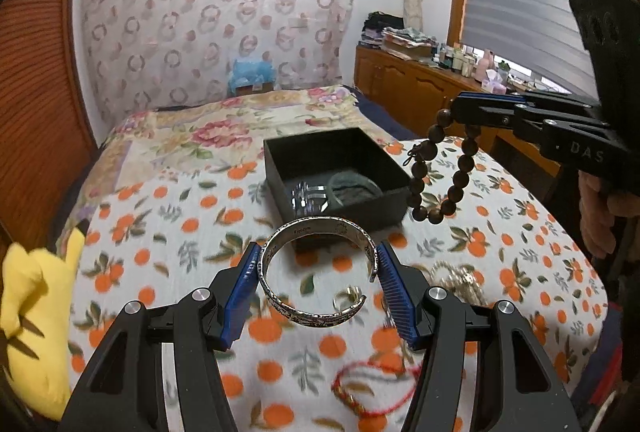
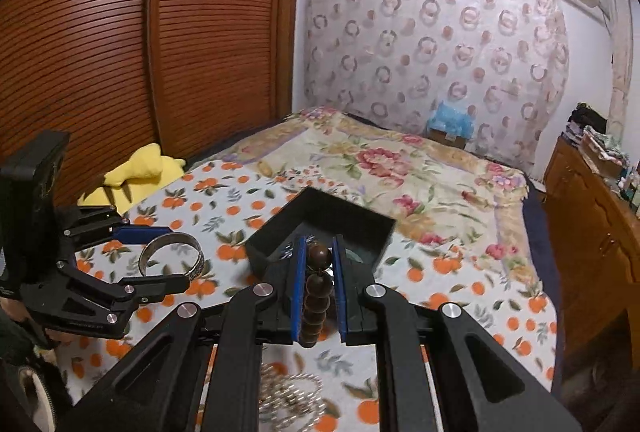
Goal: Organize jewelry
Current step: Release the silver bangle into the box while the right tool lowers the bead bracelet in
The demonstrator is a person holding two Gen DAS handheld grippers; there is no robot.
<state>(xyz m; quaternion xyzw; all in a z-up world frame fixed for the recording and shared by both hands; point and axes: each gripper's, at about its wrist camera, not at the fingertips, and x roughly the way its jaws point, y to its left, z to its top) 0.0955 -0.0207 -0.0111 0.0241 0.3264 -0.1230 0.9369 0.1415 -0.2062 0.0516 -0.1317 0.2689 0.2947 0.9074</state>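
Left tongs (image 1: 318, 288) pinch the silver cuff bangle (image 1: 316, 272) across its width between ribbed blue pads, the engraved metal band held roughly flat above the bed, its gap facing right. Right tongs (image 2: 319, 290) squeeze the wooden bead bracelet (image 2: 318, 296), round dark-brown beads hanging in a loop. Ahead sits the square black box (image 1: 340, 208), open-topped, on the orange-print cloth (image 1: 160, 232). A red cord bracelet (image 1: 360, 388) lies below.
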